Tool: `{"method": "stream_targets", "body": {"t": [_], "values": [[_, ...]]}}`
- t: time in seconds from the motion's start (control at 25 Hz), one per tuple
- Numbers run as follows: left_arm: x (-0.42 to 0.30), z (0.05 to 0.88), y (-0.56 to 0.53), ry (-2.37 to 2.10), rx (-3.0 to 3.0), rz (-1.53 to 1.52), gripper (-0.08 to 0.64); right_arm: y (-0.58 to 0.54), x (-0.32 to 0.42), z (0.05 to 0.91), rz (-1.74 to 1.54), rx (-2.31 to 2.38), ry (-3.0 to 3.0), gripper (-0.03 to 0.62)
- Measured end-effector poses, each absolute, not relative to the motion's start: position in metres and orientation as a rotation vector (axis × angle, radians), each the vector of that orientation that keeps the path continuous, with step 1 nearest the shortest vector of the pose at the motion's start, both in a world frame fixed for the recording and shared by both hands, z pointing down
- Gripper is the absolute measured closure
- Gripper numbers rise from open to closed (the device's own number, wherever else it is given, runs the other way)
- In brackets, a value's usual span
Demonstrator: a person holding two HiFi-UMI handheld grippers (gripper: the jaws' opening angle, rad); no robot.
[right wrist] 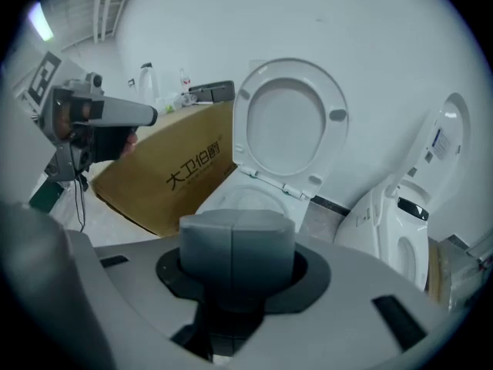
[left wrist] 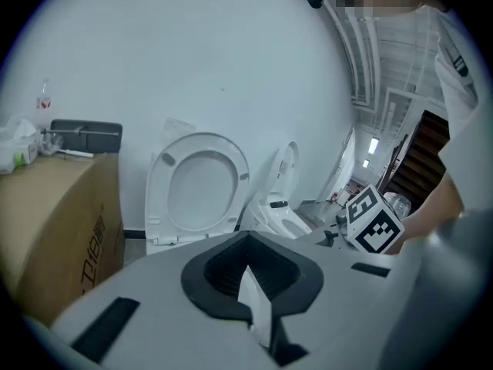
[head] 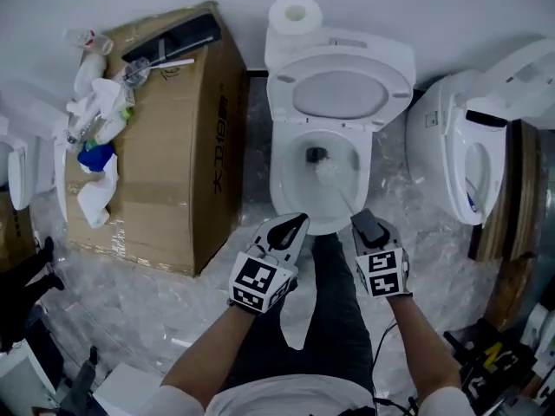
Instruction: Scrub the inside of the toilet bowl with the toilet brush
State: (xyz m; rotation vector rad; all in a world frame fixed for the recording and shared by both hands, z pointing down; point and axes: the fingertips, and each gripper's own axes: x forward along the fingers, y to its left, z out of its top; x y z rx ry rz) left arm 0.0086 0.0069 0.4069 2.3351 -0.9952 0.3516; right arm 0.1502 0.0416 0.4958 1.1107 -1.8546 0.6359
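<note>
The white toilet (head: 290, 193) stands straight ahead with its seat and lid (head: 338, 94) raised. The white toilet brush (head: 329, 170) has its head down inside the bowl, beside the dark drain. Its thin handle slants back to my right gripper (head: 365, 224), which is shut on it at the bowl's front rim. In the right gripper view the jaws (right wrist: 235, 245) meet with no gap and hide the handle. My left gripper (head: 291, 228) hovers open at the front rim, left of the brush, holding nothing. The left gripper view looks along its jaws (left wrist: 250, 272) at the raised seat (left wrist: 202, 183).
A large cardboard box (head: 173, 146) stands left of the toilet with a bottle, rags and a dark tray on top. A toilet paper roll (head: 295, 14) sits on the cistern. A second white toilet (head: 460, 146) stands close on the right. Crinkled plastic sheet covers the floor.
</note>
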Motion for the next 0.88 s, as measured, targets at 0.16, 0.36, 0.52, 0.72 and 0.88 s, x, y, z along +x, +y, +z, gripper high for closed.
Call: {"method": "stream_targets", "body": {"t": [0.16,0.36,0.52,0.72,0.88], "values": [[0.007,0.353,0.014,-0.980,2.371,0.349,0.552,0.054,0.150,0.431,0.644,1.156,-1.904,0.436],[0.013,0.289,0.023,-0.951,2.433,0.321,0.552,0.067,0.152,0.353,0.658,1.246,-1.970,0.436],[0.010,0.246,0.030,-0.951,2.467,0.282,0.552,0.078,0.150,0.301,0.654,1.317,-2.023,0.436],[0.002,0.194,0.022,-0.972,2.506,0.225,0.552,0.080,0.151,0.240,0.630,1.435,-2.092,0.436],[0.004,0.151,0.025,-0.986,2.540,0.209,0.552,0.090,0.153,0.194,0.612,1.471,-2.144,0.436]]}}
